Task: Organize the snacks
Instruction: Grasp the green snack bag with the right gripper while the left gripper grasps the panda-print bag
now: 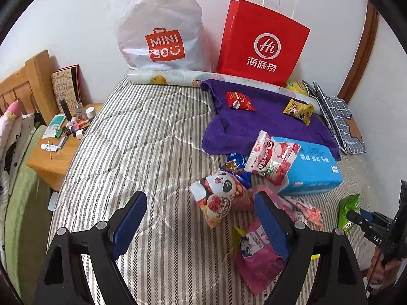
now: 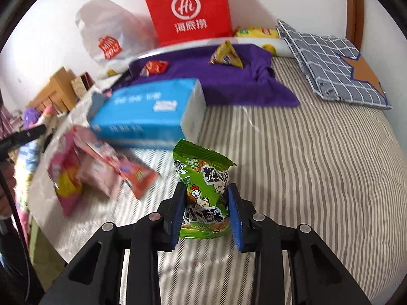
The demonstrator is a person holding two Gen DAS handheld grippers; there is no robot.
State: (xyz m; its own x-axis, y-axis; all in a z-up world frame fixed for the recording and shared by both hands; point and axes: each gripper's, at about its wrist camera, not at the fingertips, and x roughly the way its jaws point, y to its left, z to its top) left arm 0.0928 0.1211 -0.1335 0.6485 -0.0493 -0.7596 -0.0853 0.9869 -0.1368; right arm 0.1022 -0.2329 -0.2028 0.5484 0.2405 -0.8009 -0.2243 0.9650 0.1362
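At the far left a wooden bedside table (image 1: pixel 54 157) carries tubes and small bottles. The striped bedcover (image 1: pixel 132 137) fills the middle, with a white plastic bag (image 1: pixel 162 25) and a red paper bag (image 1: pixel 262 48) standing against the far wall. In front of the red bag lies a purple towel (image 1: pixel 257 124) with a red snack packet (image 1: pixel 239 101) and a yellow snack packet (image 1: pixel 299 111) resting on it, well apart. Nearer, a blue tissue pack (image 1: pixel 315 167) lies with a white-and-red snack bag (image 1: pixel 272 160) leaning on it, and a panda-print snack bag (image 1: pixel 221 198) just to the left. The left gripper (image 1: pixel 201 218) hovers over the near bedcover with its jaws wide apart and nothing between them; a pink packet (image 1: pixel 254 261) lies beside its right finger. The right gripper (image 2: pixel 206 212) is clamped on a green snack packet (image 2: pixel 203 185), held upright above the bedcover, near the tissue pack. At the far right lies a folded grey checked cloth (image 2: pixel 328 66).
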